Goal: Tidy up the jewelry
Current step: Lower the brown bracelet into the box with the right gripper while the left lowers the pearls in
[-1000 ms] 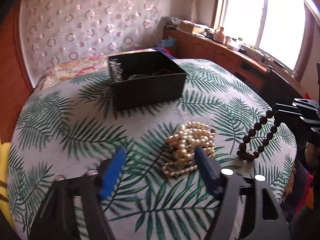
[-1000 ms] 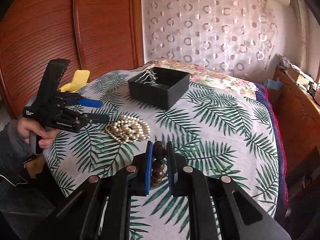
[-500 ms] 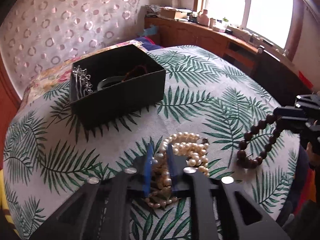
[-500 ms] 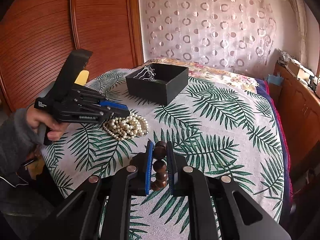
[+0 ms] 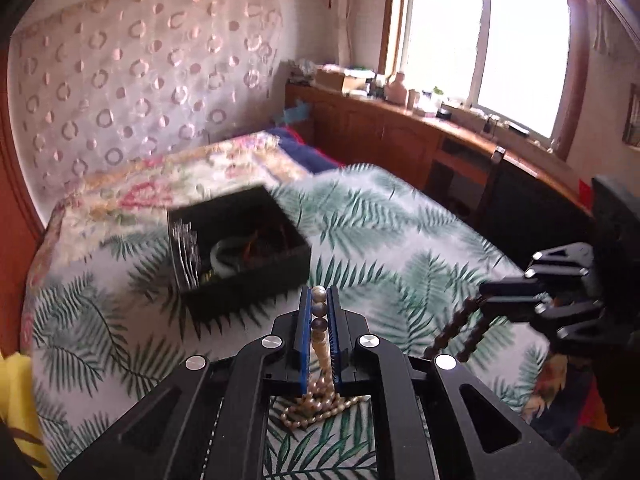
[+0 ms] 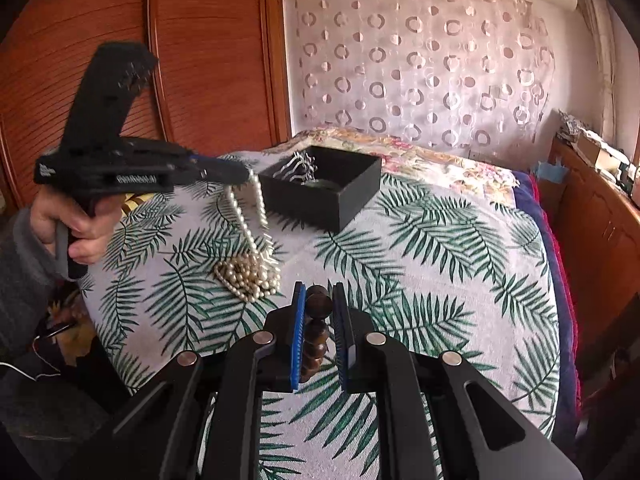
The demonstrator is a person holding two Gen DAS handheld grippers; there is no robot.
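Above a round table [image 6: 460, 240] draped in a palm-leaf cloth, the left gripper [image 5: 319, 300] pinches a pearl necklace [image 6: 250, 268] between its blue pads, its jaws drawn in tight on a few beads at the top of the strand. In the right wrist view the pearls hang in two lines from the gripper's tip down to a loose heap that rests on the cloth directly below it. A hand [image 6: 76, 224] in a grey sleeve grips the tool's black handle.

The right gripper [image 6: 319, 308] stands nearer the table's edge, its jaws narrow and clamped on a dark wooden bead bracelet [image 6: 316, 336], one large round bead showing at the tips and smaller beads trailing back between the pads. In the left wrist view that bracelet dangles beneath the right gripper, off to the left gripper's right side.

Ahead of both grippers, further across the table, sits an open black box [image 5: 240, 256]. Inside it lie a pale green bangle [image 5: 226, 256], some reddish-brown beads and, against the wall on the left gripper's left, a row of silvery pieces too blurred to identify. Beyond the box lies a floral cloth, with a circle-patterned curtain behind it. A wooden sideboard [image 5: 400, 136] runs under a bright window, ahead of the left gripper and to its right.
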